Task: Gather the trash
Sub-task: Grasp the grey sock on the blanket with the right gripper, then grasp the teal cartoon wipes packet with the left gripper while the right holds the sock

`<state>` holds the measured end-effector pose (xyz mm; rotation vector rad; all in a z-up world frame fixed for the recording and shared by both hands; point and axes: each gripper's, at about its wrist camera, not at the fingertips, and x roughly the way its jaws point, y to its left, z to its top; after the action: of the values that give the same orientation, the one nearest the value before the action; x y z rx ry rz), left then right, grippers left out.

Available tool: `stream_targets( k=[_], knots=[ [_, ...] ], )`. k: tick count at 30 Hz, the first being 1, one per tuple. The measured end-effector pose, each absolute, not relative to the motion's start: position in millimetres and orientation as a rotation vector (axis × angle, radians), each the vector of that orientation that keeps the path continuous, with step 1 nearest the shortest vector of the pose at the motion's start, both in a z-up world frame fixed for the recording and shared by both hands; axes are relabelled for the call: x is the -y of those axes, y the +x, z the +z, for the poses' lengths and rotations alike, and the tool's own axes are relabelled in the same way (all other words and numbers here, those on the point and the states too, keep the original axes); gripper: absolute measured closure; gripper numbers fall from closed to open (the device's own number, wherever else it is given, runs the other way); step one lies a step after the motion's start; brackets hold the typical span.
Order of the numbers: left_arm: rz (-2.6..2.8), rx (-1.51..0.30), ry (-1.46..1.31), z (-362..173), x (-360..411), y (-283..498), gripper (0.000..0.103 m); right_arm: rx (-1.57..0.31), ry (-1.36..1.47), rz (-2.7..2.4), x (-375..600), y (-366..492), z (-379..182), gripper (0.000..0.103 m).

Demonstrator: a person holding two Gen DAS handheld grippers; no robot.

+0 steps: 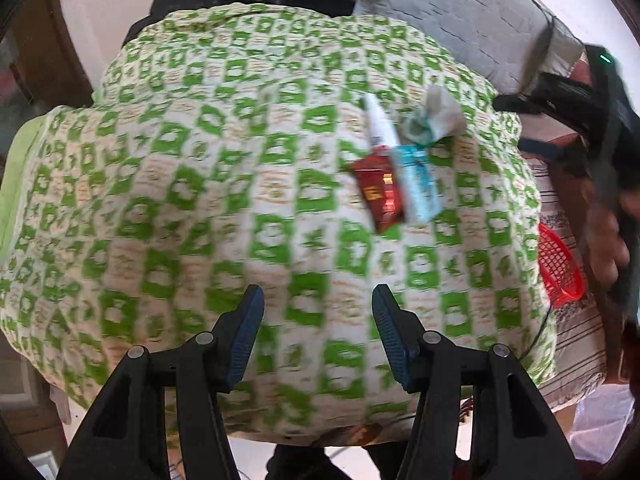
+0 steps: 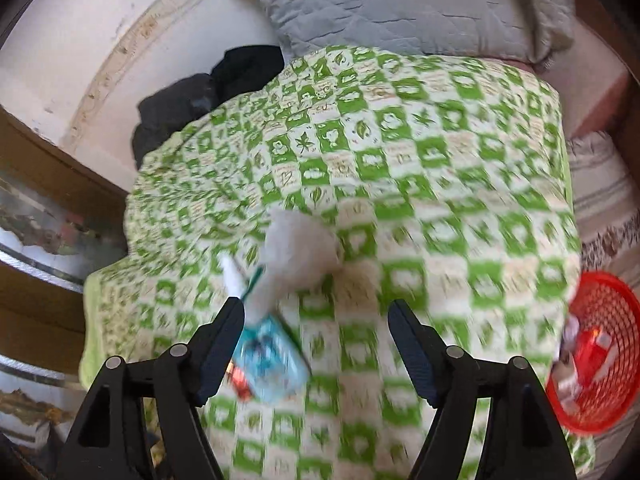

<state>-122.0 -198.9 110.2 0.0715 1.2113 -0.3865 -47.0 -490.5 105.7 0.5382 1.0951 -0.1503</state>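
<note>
We hold the left gripper (image 1: 318, 308) wide open and empty above the green checked blanket (image 1: 200, 200). The trash lies at about one o'clock from it: a red wrapper (image 1: 378, 192), a light blue packet (image 1: 418, 184), a white tube (image 1: 378, 124) and a crumpled tissue (image 1: 438, 114), touching one another. Our right gripper (image 2: 316, 320) is also wide open, holding nothing, with the blue packet just beside its left finger. The red basket (image 2: 596, 360) sits at three o'clock, already holding some wrappers.
</note>
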Motion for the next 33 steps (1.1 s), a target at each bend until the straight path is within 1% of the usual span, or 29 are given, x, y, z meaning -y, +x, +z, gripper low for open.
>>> stream_targets(
  k=[4, 6, 7, 8, 11, 16, 21, 26, 28, 33],
  knots=[
    [-0.382, -1.225, 0.06, 106.9, 178.4, -114.2, 0.047, -1.126, 0.516, -0.191, 484.1, -9.5, 83.5, 0.025],
    [-0.396, -1.234, 0.058, 105.1, 173.2, -108.8, 0.047, -1.156, 0.521, -0.204, 480.3, 3.6, 67.8, 0.027],
    [-0.401, -1.236, 0.059, 104.9, 173.1, -107.4, 0.047, -1.169, 0.517, -0.207, 478.9, 7.3, 62.0, 0.039],
    [-0.411, -1.237, 0.061, 104.7, 173.5, -104.9, 0.047, -1.18, 0.514, -0.211, 478.6, 8.6, 57.4, 0.061],
    [-0.454, -1.244, 0.068, 103.8, 182.6, -94.3, 0.047, -1.18, 0.543, -0.189, 477.0, 4.3, 52.2, 0.081],
    [-0.531, -1.245, 0.075, 103.4, 214.8, -79.5, 0.047, -1.094, 0.52, -0.167, 472.6, -34.1, 85.6, 0.082],
    [-0.597, -1.27, 0.051, 95.6, 260.7, -64.5, 0.047, -1.048, 0.53, -0.179, 477.3, -82.4, 112.6, 0.082],
    [-0.628, -1.253, 0.117, 84.1, 304.0, -54.4, 0.049, -1.033, 0.567, -0.212, 495.1, -135.2, 124.9, 0.082],
    [-0.628, -1.251, 0.161, 76.9, 319.9, -50.7, 0.053, -1.028, 0.58, -0.23, 501.9, -153.4, 127.2, 0.082],
    [-0.631, -1.245, 0.232, 64.6, 352.4, -45.6, 0.054, -1.021, 0.603, -0.269, 518.2, -192.6, 131.6, 0.082]
  ],
)
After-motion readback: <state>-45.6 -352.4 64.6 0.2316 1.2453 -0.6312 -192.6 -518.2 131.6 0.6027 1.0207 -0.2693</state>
